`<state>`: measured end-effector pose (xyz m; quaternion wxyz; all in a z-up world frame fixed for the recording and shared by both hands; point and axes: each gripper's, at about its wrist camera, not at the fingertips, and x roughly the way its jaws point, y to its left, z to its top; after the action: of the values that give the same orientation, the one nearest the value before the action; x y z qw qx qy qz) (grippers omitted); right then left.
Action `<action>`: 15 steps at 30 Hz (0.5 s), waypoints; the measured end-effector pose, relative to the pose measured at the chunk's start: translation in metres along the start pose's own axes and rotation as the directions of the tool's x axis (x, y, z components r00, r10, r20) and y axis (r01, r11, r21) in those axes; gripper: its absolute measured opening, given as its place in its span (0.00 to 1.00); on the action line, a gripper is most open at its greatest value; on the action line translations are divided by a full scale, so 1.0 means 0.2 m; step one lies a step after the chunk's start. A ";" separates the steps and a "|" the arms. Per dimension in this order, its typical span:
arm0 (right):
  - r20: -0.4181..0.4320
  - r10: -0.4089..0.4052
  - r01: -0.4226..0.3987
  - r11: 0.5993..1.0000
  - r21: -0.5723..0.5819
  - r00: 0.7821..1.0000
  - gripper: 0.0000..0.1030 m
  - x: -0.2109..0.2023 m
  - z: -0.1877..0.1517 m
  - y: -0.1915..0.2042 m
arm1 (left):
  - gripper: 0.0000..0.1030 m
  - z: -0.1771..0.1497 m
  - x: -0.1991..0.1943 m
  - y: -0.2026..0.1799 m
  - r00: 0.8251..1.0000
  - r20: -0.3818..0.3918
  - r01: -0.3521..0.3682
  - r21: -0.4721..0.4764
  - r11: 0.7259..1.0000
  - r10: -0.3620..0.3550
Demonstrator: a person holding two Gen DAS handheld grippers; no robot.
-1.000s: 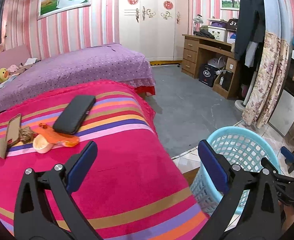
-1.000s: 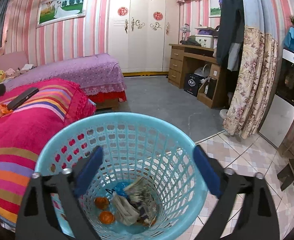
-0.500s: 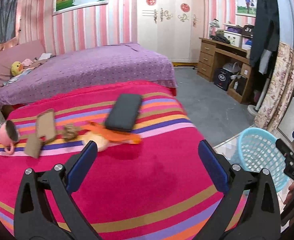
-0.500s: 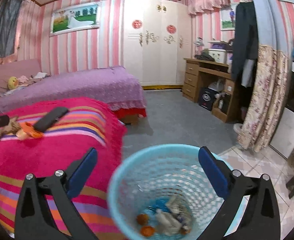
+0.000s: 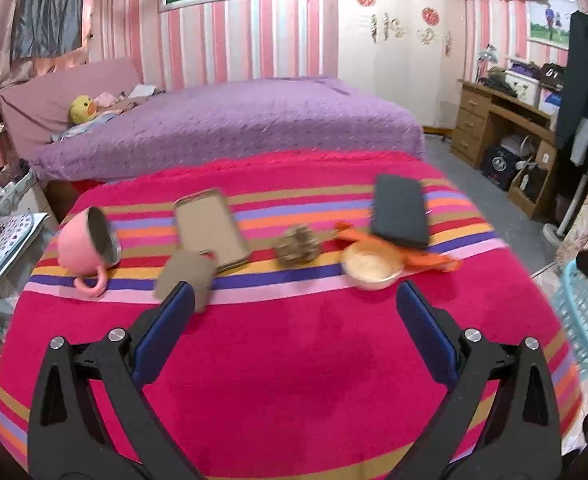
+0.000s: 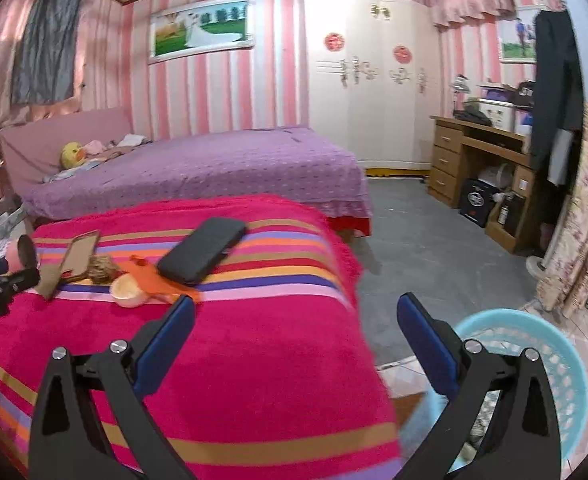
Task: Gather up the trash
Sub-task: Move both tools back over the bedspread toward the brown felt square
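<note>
I'm looking across the striped pink blanket [image 5: 294, 352] w/ both tools empty. Left gripper [image 5: 294, 308] is spread wide, nothing between the pads; right gripper [image 6: 294, 316] same, released, nothing held.

Biggest to smallest: the light-blue laundry-style basket [image 6: 566, 360] sits on the floor at abt 4 o'clock in the right-wrist view, beside the blanket's edge; I can only just see something lying in its bottom, too hidden by the gripper arm to name. On the blanket, in the left-wrist view, a row runs from 10 to 2 o'clock: pink mug [image 5: 86, 244] on its side, a brown flat tray-like card [image 5: 210, 228] w/ a cardboard scrap [image 5: 186, 276] touching its near edge, a black case [image 5: 400, 210], an orange wrapper [image 5: 434, 258] partly under that case, a cream-coloured small bowl or cup [image 5: 372, 268] touching the wrapper, and a brown crumpled wad [image 5: 298, 246] between card and bowl.

My read: partway at most. Scrap, wad, wrapper and prob the little cup are left to bin; mug and case look like keepers, not trash. Wad is straight ahead at 12, nearest to the left tool's line.
</note>
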<state>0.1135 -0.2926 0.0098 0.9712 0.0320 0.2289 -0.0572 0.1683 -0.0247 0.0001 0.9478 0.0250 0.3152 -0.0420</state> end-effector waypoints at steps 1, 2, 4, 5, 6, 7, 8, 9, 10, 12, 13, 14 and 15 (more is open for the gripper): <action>-0.006 0.007 -0.008 1.000 -0.012 1.000 0.95 0.03 0.00 0.05 | 0.95 -0.01 0.02 0.03 1.000 -0.007 -0.008 -0.002 1.000 0.008; -0.011 0.013 -0.014 1.000 -0.020 1.000 0.95 0.04 0.00 0.08 | 0.95 -0.03 0.04 0.07 1.000 -0.020 -0.017 -0.006 1.000 0.017; -0.028 0.031 -0.032 0.999 -0.033 0.999 0.95 0.09 -0.01 0.15 | 0.95 -0.05 0.08 0.13 0.999 -0.039 -0.038 0.000 0.999 0.038; -0.042 0.044 -0.046 0.998 -0.036 0.998 0.95 0.12 -0.02 0.18 | 0.95 -0.05 0.09 0.15 0.998 -0.042 -0.051 0.004 0.999 0.051; -0.053 0.056 -0.058 0.998 -0.038 0.997 0.95 0.14 -0.02 0.21 | 0.95 -0.06 0.09 0.18 0.997 -0.043 -0.062 0.005 0.998 0.062; -0.064 0.063 -0.066 0.997 -0.043 0.996 0.95 0.16 -0.02 0.24 | 0.95 -0.07 0.10 0.22 0.996 -0.048 -0.072 0.003 0.997 0.072; -0.079 0.070 -0.074 0.996 -0.052 0.994 0.95 0.20 -0.02 0.27 | 0.95 -0.07 0.11 0.25 0.996 -0.054 -0.074 -0.004 0.997 0.074; -0.091 0.075 -0.081 0.995 -0.061 0.993 0.95 0.23 -0.02 0.30 | 0.95 -0.07 0.12 0.27 0.995 -0.059 -0.077 -0.012 0.997 0.076; -0.099 0.077 -0.083 0.994 -0.064 0.992 0.95 0.25 -0.02 0.32 | 0.95 -0.08 0.13 0.31 0.995 -0.067 -0.080 -0.026 0.996 0.078; -0.126 0.080 -0.089 0.994 -0.067 0.989 0.95 0.31 -0.02 0.37 | 0.95 -0.08 0.16 0.36 0.994 -0.080 -0.081 -0.049 0.996 0.077; -0.130 0.082 -0.091 0.994 -0.067 0.988 0.95 0.32 -0.02 0.38 | 0.95 -0.09 0.17 0.39 0.993 -0.088 -0.082 -0.061 0.995 0.076; -0.133 0.084 -0.094 0.993 -0.069 0.988 0.95 0.34 -0.01 0.40 | 0.95 -0.09 0.18 0.41 0.993 -0.092 -0.082 -0.070 0.994 0.075; -0.136 0.083 -0.093 0.993 -0.073 0.987 0.95 0.36 -0.01 0.41 | 0.95 -0.09 0.19 0.42 0.993 -0.096 -0.081 -0.077 0.994 0.073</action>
<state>0.1863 -0.2178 -0.0203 0.9560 0.0074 0.2933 -0.0029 0.1967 0.0578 -0.0358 0.9332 0.0007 0.3592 0.0087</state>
